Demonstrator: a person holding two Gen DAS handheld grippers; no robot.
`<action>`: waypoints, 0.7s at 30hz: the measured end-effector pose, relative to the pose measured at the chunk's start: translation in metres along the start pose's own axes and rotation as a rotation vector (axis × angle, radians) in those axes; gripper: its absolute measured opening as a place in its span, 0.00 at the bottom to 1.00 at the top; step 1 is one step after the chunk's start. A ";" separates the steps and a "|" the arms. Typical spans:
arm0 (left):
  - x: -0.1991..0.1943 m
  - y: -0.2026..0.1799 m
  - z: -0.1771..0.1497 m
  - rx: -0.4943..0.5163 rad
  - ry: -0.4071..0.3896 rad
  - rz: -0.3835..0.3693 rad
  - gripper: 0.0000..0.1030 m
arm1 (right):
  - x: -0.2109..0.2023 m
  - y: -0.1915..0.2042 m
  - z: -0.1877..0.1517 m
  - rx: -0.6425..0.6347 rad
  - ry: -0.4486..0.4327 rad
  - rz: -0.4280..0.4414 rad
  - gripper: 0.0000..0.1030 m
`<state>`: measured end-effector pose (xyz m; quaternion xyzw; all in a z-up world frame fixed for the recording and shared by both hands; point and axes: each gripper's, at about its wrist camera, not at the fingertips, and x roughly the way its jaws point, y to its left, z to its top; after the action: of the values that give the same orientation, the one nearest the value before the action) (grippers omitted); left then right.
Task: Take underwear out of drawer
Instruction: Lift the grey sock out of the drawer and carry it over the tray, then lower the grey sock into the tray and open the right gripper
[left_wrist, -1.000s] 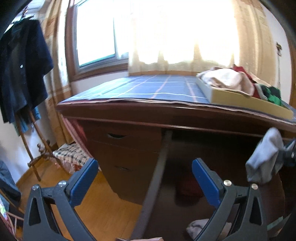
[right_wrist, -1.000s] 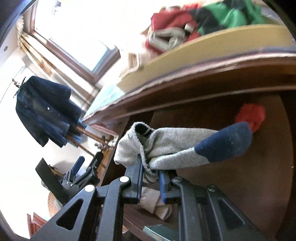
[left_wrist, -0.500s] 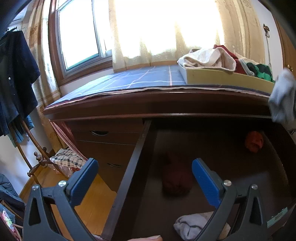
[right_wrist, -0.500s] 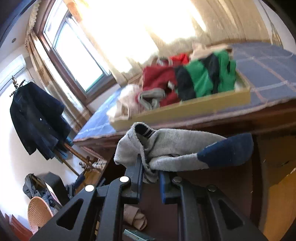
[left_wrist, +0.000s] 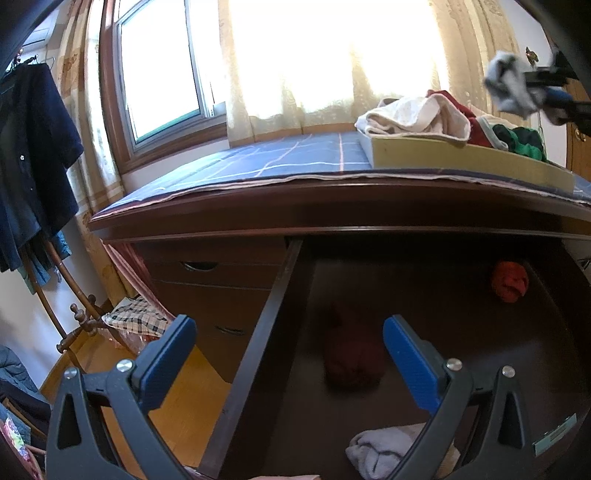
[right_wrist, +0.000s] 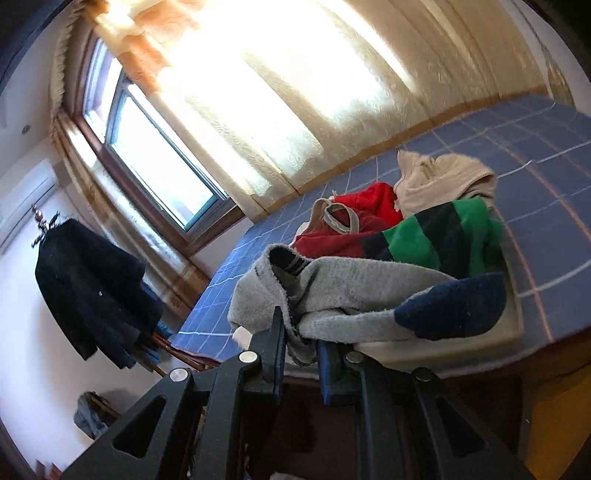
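Note:
My right gripper (right_wrist: 301, 334) is shut on a grey sock with a navy toe (right_wrist: 354, 295), held up over the shallow box (right_wrist: 436, 350) of piled clothes on the blue checked top. In the left wrist view that grey sock (left_wrist: 511, 86) hangs high at the right above the box (left_wrist: 465, 162). My left gripper (left_wrist: 288, 354) stands open and holds nothing, low over the open dark wooden drawer (left_wrist: 266, 332). Inside the drawer lie a dark red bundle (left_wrist: 351, 363), an orange-red bundle (left_wrist: 509, 281) at the back right, and a pale grey-white bundle (left_wrist: 380, 450) near the front.
The box holds red, cream, and green-and-black striped clothes (right_wrist: 436, 236). Shut drawers (left_wrist: 214, 273) sit left of the open one. A dark jacket (left_wrist: 33, 162) hangs on a wooden stand (left_wrist: 74, 325) by the window. A checked cloth (left_wrist: 133, 317) lies low near the floor.
My right gripper has risen with the grey sock from in front of the drawer to above the box on top. The left gripper shifted early toward the drawer, then held still.

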<state>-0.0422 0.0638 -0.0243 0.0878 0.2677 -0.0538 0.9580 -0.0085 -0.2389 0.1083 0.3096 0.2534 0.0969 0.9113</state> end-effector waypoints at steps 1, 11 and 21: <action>0.000 0.000 0.000 0.000 -0.001 0.000 1.00 | 0.007 -0.003 0.002 0.024 0.013 0.006 0.16; -0.003 -0.002 -0.004 0.010 -0.016 0.006 1.00 | 0.066 -0.040 0.003 0.151 0.129 -0.065 0.15; -0.005 -0.003 -0.003 0.017 -0.021 0.010 1.00 | 0.070 -0.046 0.006 0.153 0.174 -0.068 0.17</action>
<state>-0.0481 0.0614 -0.0248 0.0968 0.2566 -0.0524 0.9602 0.0554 -0.2548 0.0561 0.3598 0.3487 0.0727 0.8624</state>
